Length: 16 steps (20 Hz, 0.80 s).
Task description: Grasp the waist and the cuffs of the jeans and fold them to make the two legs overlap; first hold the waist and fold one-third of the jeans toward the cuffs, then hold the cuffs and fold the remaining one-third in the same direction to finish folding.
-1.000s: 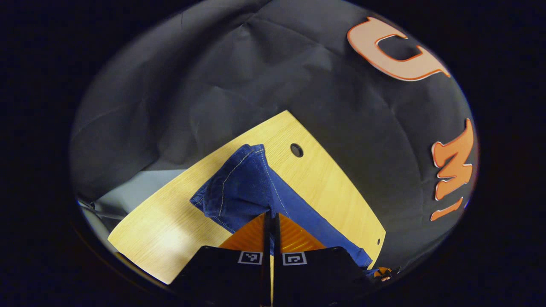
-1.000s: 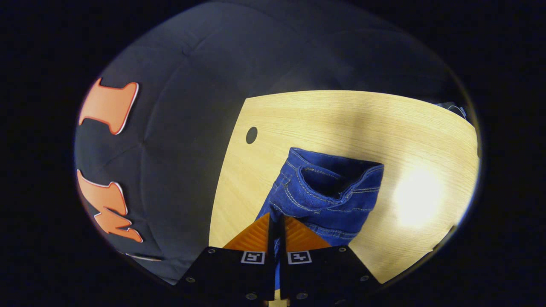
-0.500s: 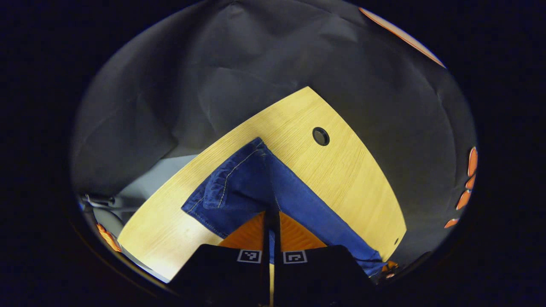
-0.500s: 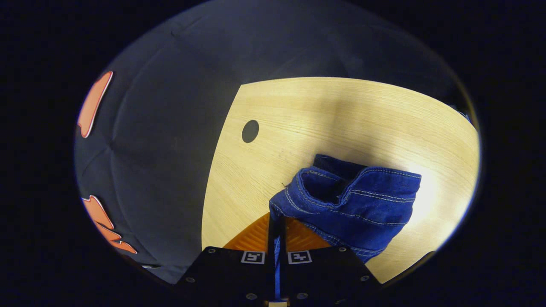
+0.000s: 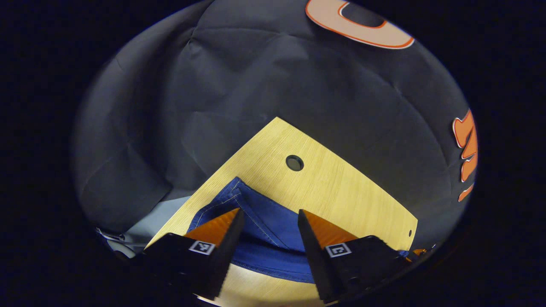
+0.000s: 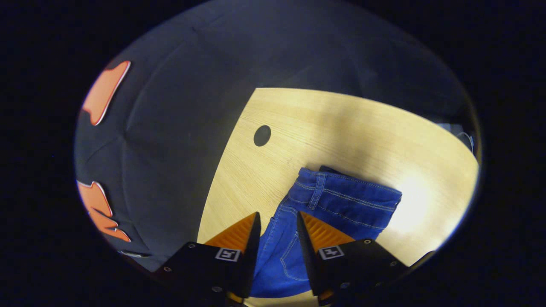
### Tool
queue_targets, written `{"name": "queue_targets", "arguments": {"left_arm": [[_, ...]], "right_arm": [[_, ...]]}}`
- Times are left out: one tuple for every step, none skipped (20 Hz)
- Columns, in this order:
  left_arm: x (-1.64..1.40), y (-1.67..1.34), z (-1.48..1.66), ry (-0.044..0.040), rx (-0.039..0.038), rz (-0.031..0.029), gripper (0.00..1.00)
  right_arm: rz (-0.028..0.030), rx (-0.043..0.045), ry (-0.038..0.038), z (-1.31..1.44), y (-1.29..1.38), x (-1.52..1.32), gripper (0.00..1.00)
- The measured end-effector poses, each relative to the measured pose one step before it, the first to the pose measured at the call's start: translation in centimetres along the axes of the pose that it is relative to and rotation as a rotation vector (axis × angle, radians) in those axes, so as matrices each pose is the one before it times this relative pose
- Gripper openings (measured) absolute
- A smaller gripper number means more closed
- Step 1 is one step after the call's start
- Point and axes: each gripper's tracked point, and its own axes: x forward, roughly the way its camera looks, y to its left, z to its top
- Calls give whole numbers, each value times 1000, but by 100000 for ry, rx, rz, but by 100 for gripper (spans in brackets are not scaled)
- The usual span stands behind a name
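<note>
Both grippers had released the jeans [image 6: 341,204] within the last half second. The left gripper [image 5: 268,219], previously clamped shut on a fold of denim, stood with its fingers [image 5: 222,226] spread wide and nothing between them but the cloth lying below. The right gripper [image 6: 275,221] had likewise parted, though to a narrower gap, with its fingers apart from the fabric beneath

The jeans lay flat on the wooden table [image 5: 341,187]. In the right gripper view the waistband [image 6: 349,189], with a belt loop visible, rested on the tabletop near the round cable hole [image 6: 262,135]; half a second earlier that end had been lifted and bunched. In the left gripper view the cuff end [image 5: 239,187] lay close to the table edge, with two layers of denim appearing stacked one upon the other

Judgement: the lengthwise fold that overlaps the two legs appeared complete, and the release marked the end of that step. The next step would call for both grippers to regrasp the waist for the first one-third fold toward the cuffs. Whether the leg edges were accurately aligned could not be determined from these views
</note>
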Motion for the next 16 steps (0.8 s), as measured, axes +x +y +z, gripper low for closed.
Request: {"name": "queue_targets", "arguments": {"left_arm": [[-262, -48, 98, -2393, 2551, 353, 81], [11, 129, -23, -1739, 2165, 486, 87], [-12, -169, 19, -1763, 1857, -685, 87], [63, 9, -42, -1541, 1803, -787, 88], [2, -147, -44, -1574, 2689, -615, 84], [45, -28, -21, -1565, 3224, 313, 95], [10, 166, 80, -1244, 3741, 778, 95], [-101, -165, 358, -1676, 3341, 781, 97], [-28, -346, 294, -1410, 2115, -468, 97], [-125, -136, -12, -740, 804, -1161, 97], [-153, 14, 122, -465, 509, -941, 97], [-280, 206, 85, -352, 827, 10, 97], [-79, 89, 72, -660, 1784, 834, 97], [175, 48, -200, -1120, 2146, 1282, 97], [244, 22, -222, -468, 1864, 1272, 97], [419, -72, -380, -498, 1289, 624, 97]], "right_arm": [[-2343, -3330, -669, -92, -985, -785, 50], [-4166, -3810, -301, 152, -1236, -594, 63], [-3846, -4290, -119, -171, -1431, -434, 78], [-3630, -3058, -166, -419, -1311, 146, 86], [-2690, -1229, 844, -430, -1221, 47, 88], [-2200, 767, 1542, -574, -771, -35, 90], [-1148, 1282, 1471, -514, -583, 202, 90], [-316, 980, 903, -601, -208, 833, 92], [-471, 300, 634, -301, -355, 458, 92], [-1458, -117, 680, -227, -499, 370, 93], [-2034, -376, 1410, -319, -603, 389, 93], [-402, -135, 523, -224, -138, 496, 94], [142, 390, 319, -56, 33, 410, 94], [244, 644, 372, -120, 120, 351, 94], [870, 623, -115, -17, 257, 347, 94], [108, 315, -1397, 274, 79, 121, 94]]}}
